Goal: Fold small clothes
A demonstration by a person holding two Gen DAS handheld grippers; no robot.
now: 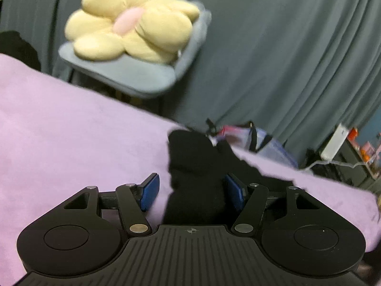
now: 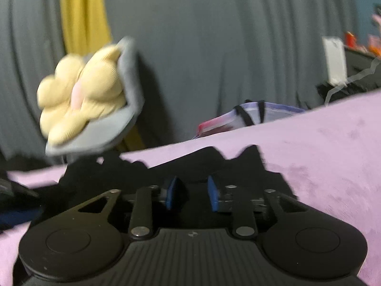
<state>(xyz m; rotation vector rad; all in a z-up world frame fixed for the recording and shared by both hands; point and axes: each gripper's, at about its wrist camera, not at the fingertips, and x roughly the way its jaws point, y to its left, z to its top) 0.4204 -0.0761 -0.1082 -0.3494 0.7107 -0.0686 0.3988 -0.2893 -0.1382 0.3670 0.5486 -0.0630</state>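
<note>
- Left gripper [image 1: 190, 191]: jaws spread wide, blue pads [image 1: 150, 191] apart. A black garment [image 1: 195, 171] sits bunched up between them; it touches or covers the right-hand pad, with a clear gap to the left-hand one. Not clamped.
- Right gripper [image 2: 193, 193]: blue pads [image 2: 172, 193] show a gap with black cloth [image 2: 190, 164] in it and under them. Frame is blurred, so I can't tell if the pads press on the cloth.
- Garment lies on a lilac blanket [image 1: 71, 131], running from the left gripper's mouth up to the blanket's far edge. In the right view it spreads wide, ragged outline, short of the far edge.
- Past the far edge: striped bag [image 2: 250, 114], grey chair [image 1: 123, 71] carrying a yellow flower cushion [image 1: 128, 23].
- Behind: grey curtain [image 1: 273, 47], yellow strip [image 2: 81, 12] on the left.
</note>
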